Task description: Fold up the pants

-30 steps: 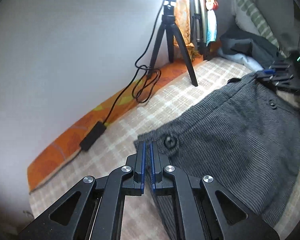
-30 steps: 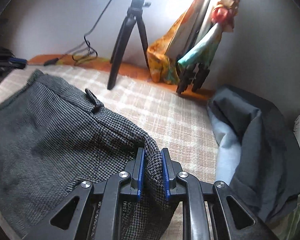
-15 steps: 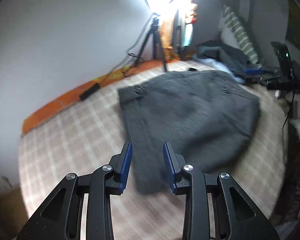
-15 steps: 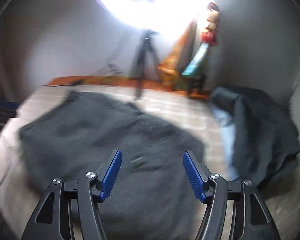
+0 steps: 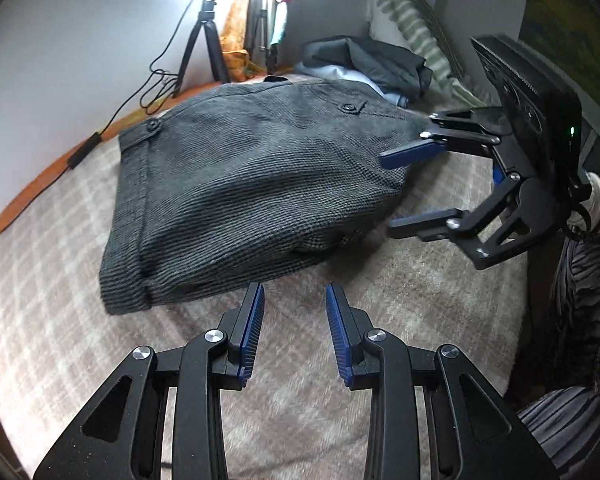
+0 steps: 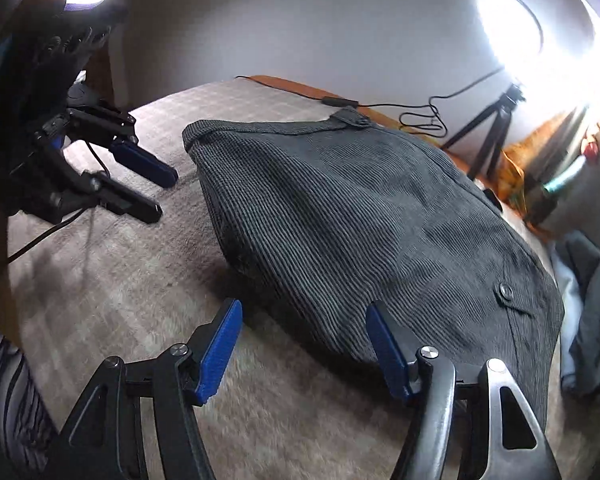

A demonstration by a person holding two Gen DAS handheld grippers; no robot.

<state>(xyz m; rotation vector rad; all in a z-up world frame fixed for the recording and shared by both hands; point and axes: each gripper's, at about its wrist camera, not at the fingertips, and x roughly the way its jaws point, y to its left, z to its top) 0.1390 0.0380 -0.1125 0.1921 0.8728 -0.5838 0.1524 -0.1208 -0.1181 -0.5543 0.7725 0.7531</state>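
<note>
Left gripper (image 5: 294,322) and right gripper (image 6: 304,344) gape empty beside folded pants (image 5: 236,184); only the right view shows the ring light (image 6: 548,20).

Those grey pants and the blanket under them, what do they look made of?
The pants look like a thick woven fabric, maybe wool-like, matte, with fine ribbed lines and sewn buttons. The blanket looks soft and fuzzy, perhaps fleece: a pale plaid with a brushed nap.
</note>
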